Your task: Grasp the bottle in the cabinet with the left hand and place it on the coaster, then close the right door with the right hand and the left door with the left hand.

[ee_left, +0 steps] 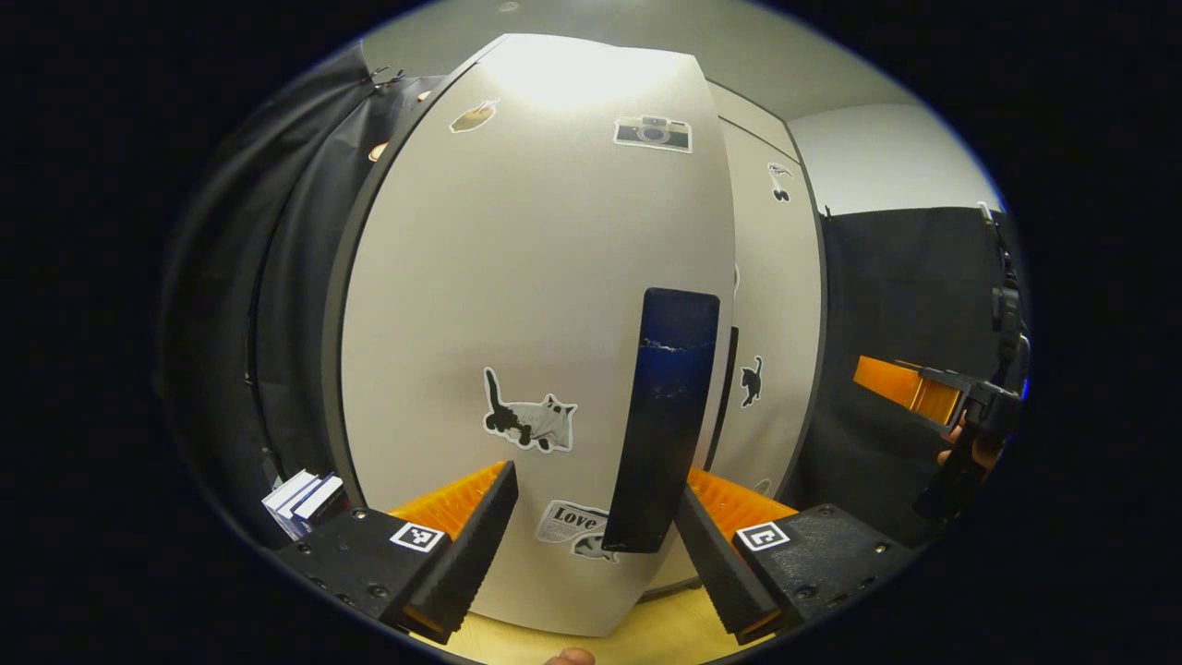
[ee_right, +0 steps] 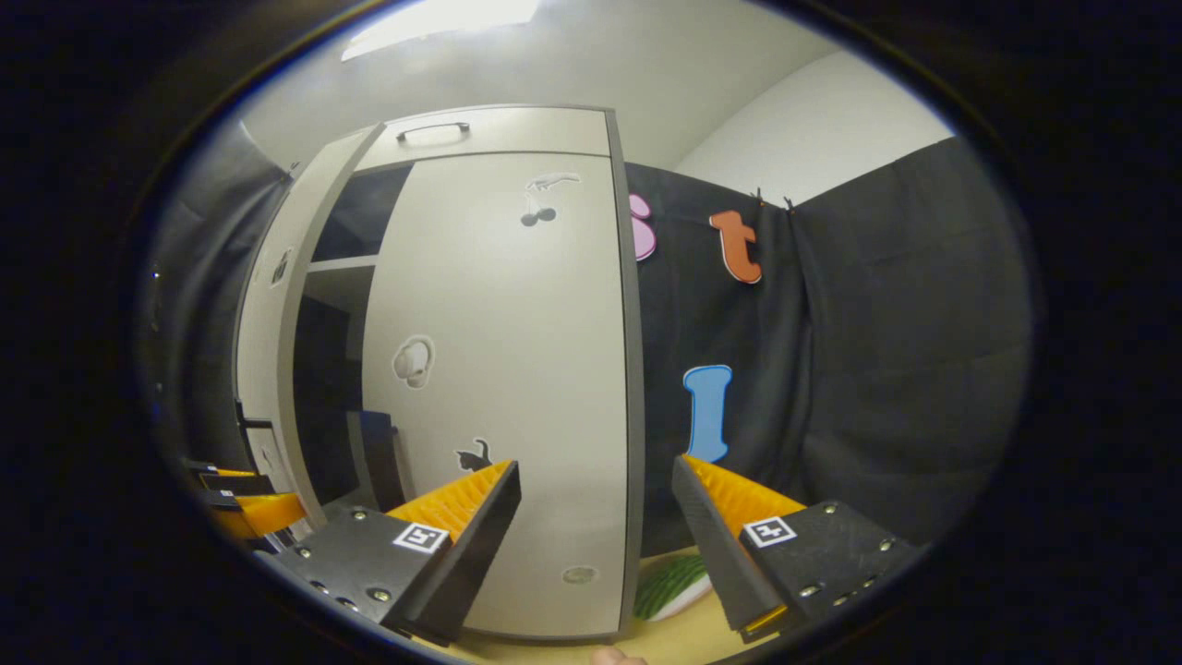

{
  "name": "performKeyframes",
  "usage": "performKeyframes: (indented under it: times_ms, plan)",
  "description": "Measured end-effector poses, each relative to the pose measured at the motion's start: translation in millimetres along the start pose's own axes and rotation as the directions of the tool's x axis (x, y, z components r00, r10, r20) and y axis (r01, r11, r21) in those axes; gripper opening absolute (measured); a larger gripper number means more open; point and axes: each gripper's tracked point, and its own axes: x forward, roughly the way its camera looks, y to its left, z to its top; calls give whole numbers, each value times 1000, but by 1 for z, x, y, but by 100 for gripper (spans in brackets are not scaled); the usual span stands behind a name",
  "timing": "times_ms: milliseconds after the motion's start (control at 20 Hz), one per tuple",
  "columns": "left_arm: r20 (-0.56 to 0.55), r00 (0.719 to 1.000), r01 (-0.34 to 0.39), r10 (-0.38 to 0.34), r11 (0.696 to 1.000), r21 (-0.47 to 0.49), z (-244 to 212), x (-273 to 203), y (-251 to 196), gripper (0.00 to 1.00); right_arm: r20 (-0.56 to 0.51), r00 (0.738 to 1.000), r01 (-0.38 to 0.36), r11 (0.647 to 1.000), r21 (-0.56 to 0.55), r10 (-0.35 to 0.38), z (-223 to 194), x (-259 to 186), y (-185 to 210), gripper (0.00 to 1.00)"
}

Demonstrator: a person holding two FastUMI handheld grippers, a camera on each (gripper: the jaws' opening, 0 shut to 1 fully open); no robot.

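In the left gripper view the left door [ee_left: 517, 305] stands ajar, its dark handle [ee_left: 667, 416] at 12 o'clock ahead of the left gripper [ee_left: 596, 526], jaws apart; press flat beside the handle to swing it home; at 3 o'clock the right gripper [ee_left: 910, 388] hangs back. The right gripper view shows the right door [ee_right: 503, 369] shut, jaws apart on nothing; I cannot see the bottle.

Pale grey left door [ee_left: 517, 305] (cat sticker [ee_left: 528, 421] black-and-white).

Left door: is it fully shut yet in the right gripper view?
No. The left door stands swung out from the cabinet, with a dark gap and a shelf showing between it and the closed right door.
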Motion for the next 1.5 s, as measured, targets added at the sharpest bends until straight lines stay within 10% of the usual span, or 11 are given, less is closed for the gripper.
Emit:
performKeyframes:
  times_ms: [1500]
  plan:
    - [-12, 999, -41, 42, 997, 67, -2, 26, -3, 99, -1, 999, -52, 999, -11, 52, -11, 9, 13, 100]
